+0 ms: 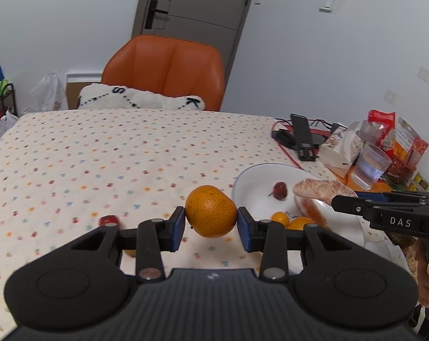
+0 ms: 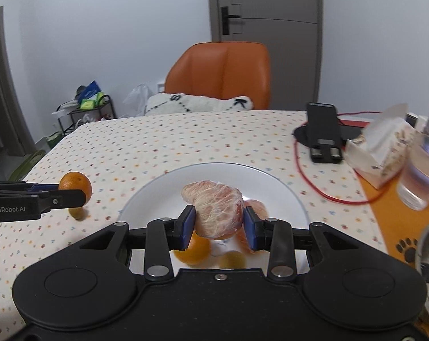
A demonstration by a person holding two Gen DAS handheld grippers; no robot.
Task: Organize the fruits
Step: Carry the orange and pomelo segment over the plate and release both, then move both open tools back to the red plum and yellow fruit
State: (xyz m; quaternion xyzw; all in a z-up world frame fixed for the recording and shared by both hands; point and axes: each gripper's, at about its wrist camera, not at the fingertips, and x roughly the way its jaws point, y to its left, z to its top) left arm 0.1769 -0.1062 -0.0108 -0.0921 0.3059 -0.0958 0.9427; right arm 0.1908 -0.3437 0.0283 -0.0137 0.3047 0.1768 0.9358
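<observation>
Orange round mandarin (image 1: 211,211) clamped between blue pads of left tongs (image 1: 211,221), lifted off dotted-cloth tabletop (image 1: 100,156), just left of white round plate (image 1: 257,176). Peeled pink pomelo segment (image 2: 214,209) gripped in right tongs (image 2: 218,224), held over the plate, long axis roughly across the pads, one end poking past them. Plate carries dark red small fruit (image 1: 279,190), small orange kumquats (image 1: 281,218), another pomelo piece (image 2: 257,207) partly hidden behind the right pad. Fruit under right tongs blurred. Red small fruit (image 1: 108,220) on tabletop, half covered by left tongs. Clear glass (image 1: 370,166), tissue pack (image 2: 382,153), red cable (image 2: 314,187) near plate's right.
</observation>
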